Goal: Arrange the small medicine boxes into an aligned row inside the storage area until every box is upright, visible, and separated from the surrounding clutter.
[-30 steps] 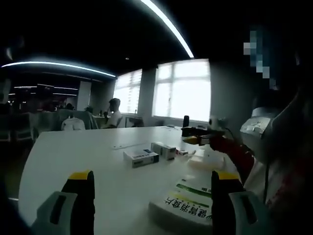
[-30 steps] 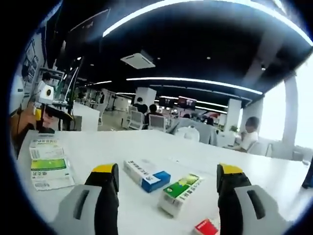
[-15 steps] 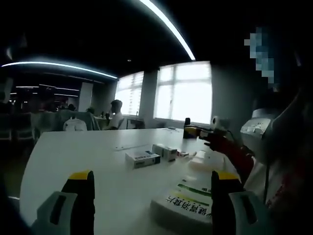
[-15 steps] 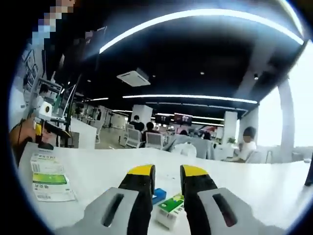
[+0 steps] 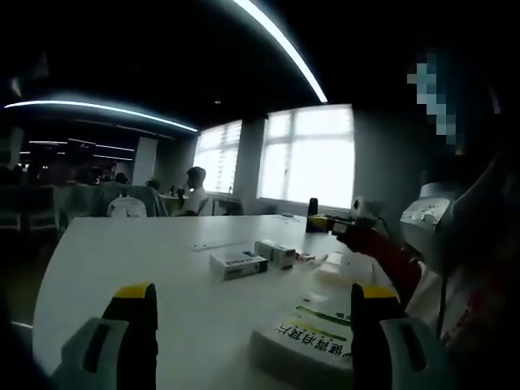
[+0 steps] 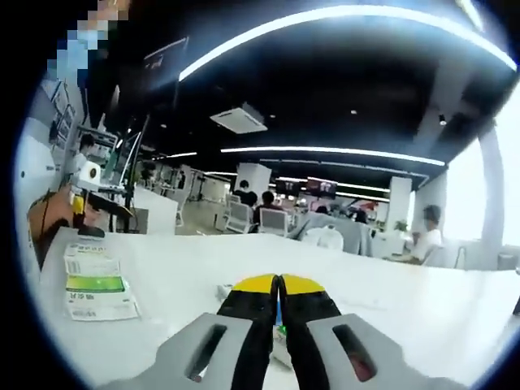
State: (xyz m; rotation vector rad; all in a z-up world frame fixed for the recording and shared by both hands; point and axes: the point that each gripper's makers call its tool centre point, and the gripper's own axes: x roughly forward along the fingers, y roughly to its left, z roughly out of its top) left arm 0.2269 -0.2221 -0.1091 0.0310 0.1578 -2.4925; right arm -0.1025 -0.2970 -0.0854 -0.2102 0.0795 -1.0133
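Progress on the row looks small so far, as I judge it. On the white counter (image 5: 122, 268) the medicine boxes lie flat and scattered, not upright and not in one line. In the left gripper view, a blue-and-white box (image 5: 238, 263) and a grey box (image 5: 277, 254) lie close together near the middle of the counter, with a small red item (image 5: 303, 257) just beside them. A large green-and-white box (image 5: 313, 337) lies flat at the near edge, between the jaws of the left gripper (image 5: 253, 341), which are spread wide and hold nothing. The right gripper (image 6: 278, 325) has its jaws pressed together; the tips cover the boxes behind them, so I cannot tell if something is pinched. In the right gripper view, a flat green-and-white box (image 6: 97, 283) lies well apart, toward the left edge of the counter. No storage area is clear to me. Standing each box up and lining them is still left to do.
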